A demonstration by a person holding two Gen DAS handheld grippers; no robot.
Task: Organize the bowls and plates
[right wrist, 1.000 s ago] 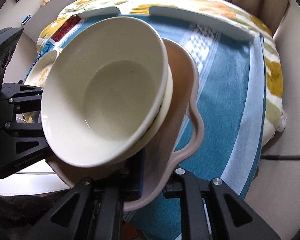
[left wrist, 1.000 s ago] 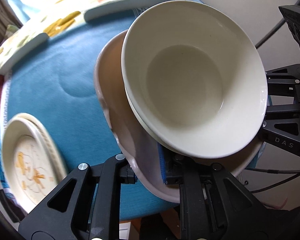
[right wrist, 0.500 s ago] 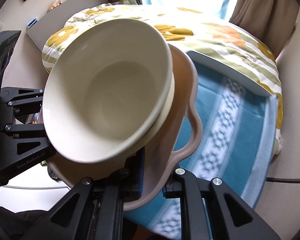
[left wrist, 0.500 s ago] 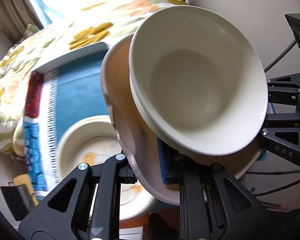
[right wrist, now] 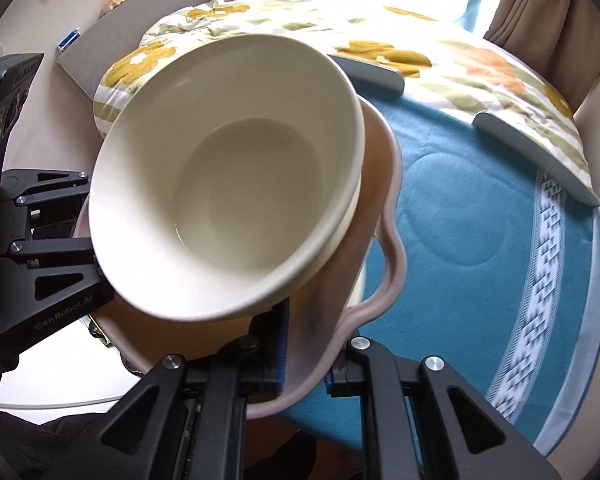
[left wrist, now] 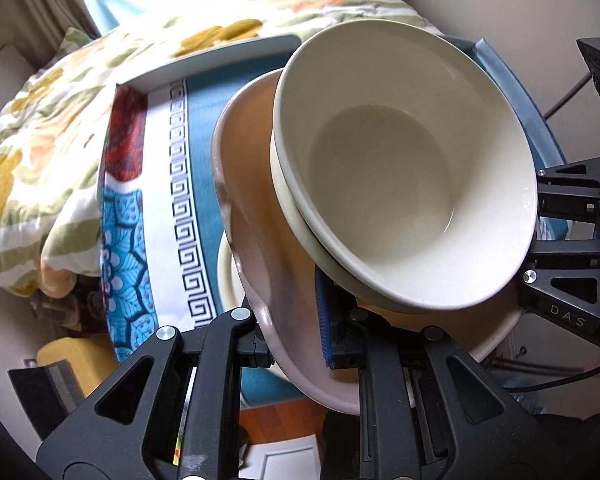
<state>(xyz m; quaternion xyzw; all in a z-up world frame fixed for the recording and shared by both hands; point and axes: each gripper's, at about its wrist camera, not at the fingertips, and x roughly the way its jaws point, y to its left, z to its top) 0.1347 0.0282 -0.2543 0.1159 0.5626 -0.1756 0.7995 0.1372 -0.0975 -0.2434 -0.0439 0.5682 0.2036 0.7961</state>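
While the floral quilt fills the far left of the left wrist view, the patterned blue cloth covers the counter beside it, with a pale raised edge strip along its far side. Just right of the cloth's key-pattern border, the left gripper has its jaws pinching the near rim of a pink scalloped plate, one finger under it and the blue-padded finger on its upper face. Part of a cream plate on the cloth peeks out from beneath the pink one. Two cream bowls, nested one inside the other, sit on the pink plate, and the whole stack is tilted and held above the cloth. At the far right of that view the other tool's black frame meets the plate's opposite side. Seen from the right wrist, the nested bowls lean left, the pink plate curves out to their right, and the right gripper has its jaws clamped on the plate's rim. Farther right lies bare blue cloth with the quilt beyond.
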